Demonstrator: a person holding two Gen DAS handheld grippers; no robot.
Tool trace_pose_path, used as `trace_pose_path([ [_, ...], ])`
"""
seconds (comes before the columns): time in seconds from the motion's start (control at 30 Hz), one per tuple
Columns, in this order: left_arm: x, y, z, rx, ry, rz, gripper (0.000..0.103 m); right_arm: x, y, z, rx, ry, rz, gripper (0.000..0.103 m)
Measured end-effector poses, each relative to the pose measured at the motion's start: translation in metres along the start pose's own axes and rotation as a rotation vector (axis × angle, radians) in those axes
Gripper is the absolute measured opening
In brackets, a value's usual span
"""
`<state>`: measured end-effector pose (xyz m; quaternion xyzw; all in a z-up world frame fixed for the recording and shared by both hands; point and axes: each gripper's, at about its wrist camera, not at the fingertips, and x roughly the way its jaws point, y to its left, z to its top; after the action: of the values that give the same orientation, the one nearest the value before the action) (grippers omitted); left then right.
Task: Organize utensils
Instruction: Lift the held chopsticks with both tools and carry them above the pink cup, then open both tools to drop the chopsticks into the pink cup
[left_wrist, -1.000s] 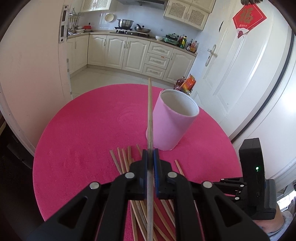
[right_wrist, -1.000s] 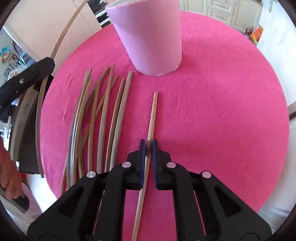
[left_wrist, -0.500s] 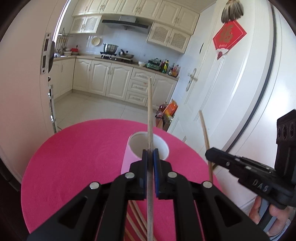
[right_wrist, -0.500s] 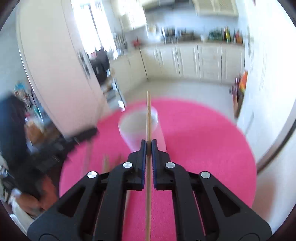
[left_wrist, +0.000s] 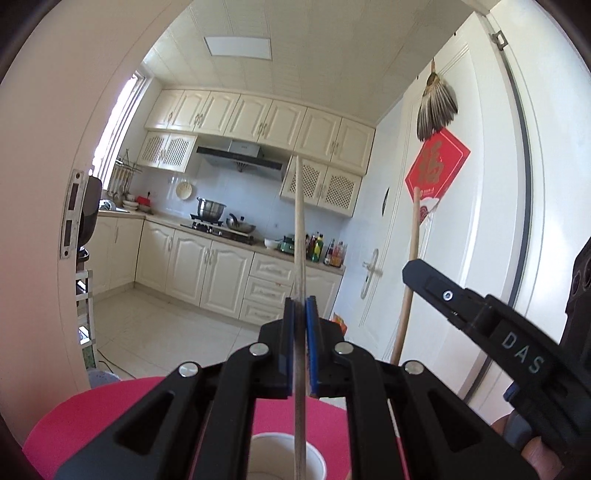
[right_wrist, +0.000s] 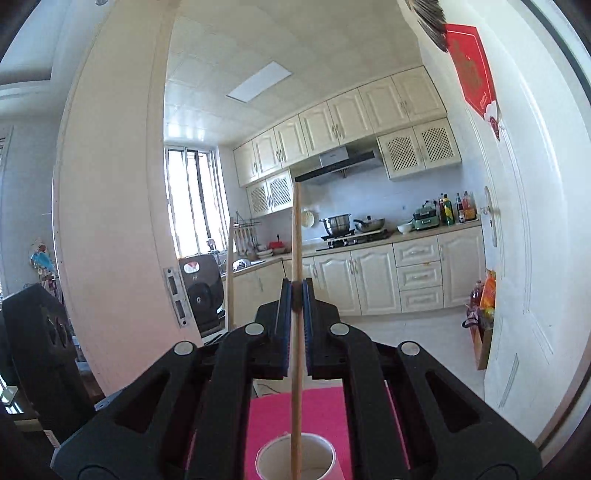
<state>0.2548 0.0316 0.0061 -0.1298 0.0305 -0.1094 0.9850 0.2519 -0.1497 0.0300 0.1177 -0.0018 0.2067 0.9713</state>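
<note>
My left gripper (left_wrist: 300, 306) is shut on a wooden chopstick (left_wrist: 299, 229) that stands upright, its lower end over the open mouth of the pink cup (left_wrist: 266, 448) below. My right gripper (right_wrist: 295, 291) is shut on a second upright chopstick (right_wrist: 295, 240), whose lower end hangs over the same cup (right_wrist: 271, 452). The cup stands on the pink round table (left_wrist: 88, 413). In the left wrist view the right gripper (left_wrist: 413, 269) appears at the right with its chopstick (left_wrist: 410, 258). In the right wrist view the left chopstick (right_wrist: 229, 273) shows at the left.
Beyond the table lies a kitchen with cream cabinets (left_wrist: 207, 269) and a stove with pots (left_wrist: 212, 212). A white door (left_wrist: 461, 229) with a red decoration (left_wrist: 437, 168) stands to the right. A cream wall (right_wrist: 110, 221) rises at the left. A hand (left_wrist: 532, 454) grips the right tool.
Both grippers rose from the table and tilted up to level, each lifting a chopstick upright above the cup. The loose chopsticks on the table have dropped out of view.
</note>
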Motion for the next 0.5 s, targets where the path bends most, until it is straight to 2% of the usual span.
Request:
trace_pose_path([
  [0.07, 0.003, 0.003, -0.005, 0.009, -0.04, 0.016, 0.007, -0.002, 0.001, -0.005, 0.005, -0.024, -0.005, 0.006],
  [0.17, 0.015, 0.006, -0.011, 0.007, -0.047, 0.021, 0.007, 0.003, -0.004, -0.014, 0.017, -0.041, -0.014, 0.006],
  [0.5, 0.029, 0.02, -0.035, 0.024, 0.08, 0.034, 0.007, 0.005, -0.009, -0.041, 0.026, 0.021, 0.001, 0.006],
])
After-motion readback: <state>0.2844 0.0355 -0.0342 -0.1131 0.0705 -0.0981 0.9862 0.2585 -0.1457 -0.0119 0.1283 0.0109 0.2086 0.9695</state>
